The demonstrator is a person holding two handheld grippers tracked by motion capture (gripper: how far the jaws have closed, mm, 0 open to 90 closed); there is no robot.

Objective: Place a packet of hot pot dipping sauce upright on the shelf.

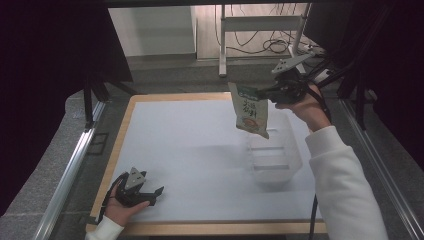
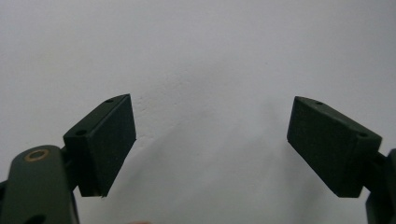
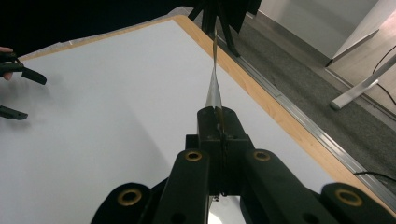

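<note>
Two grippers work over one white table (image 1: 190,150), and the clear plastic container (image 1: 272,162) standing on its right part serves as the landmark. Far to the left of that container, near the table's front edge, the left gripper (image 1: 152,195) rests low on the white surface in the person's left hand (image 1: 120,207). Its jaws stand wide apart with nothing between them; in the left gripper view the two black pads (image 2: 109,144) frame only bare tabletop.

Moving right, the snack pouch (image 1: 251,111) hangs in the air above and just behind the container, its lower edge close over the container's far rim, its printed face turned toward the high camera. The right gripper (image 1: 267,92) pinches the pouch's top corner, jaws closed tight on it; in the right gripper view the pouch (image 3: 214,86) shows edge-on as a thin strip rising from between the closed jaws. The right hand (image 1: 310,107) holds that gripper up beyond the container's far right corner.
</note>
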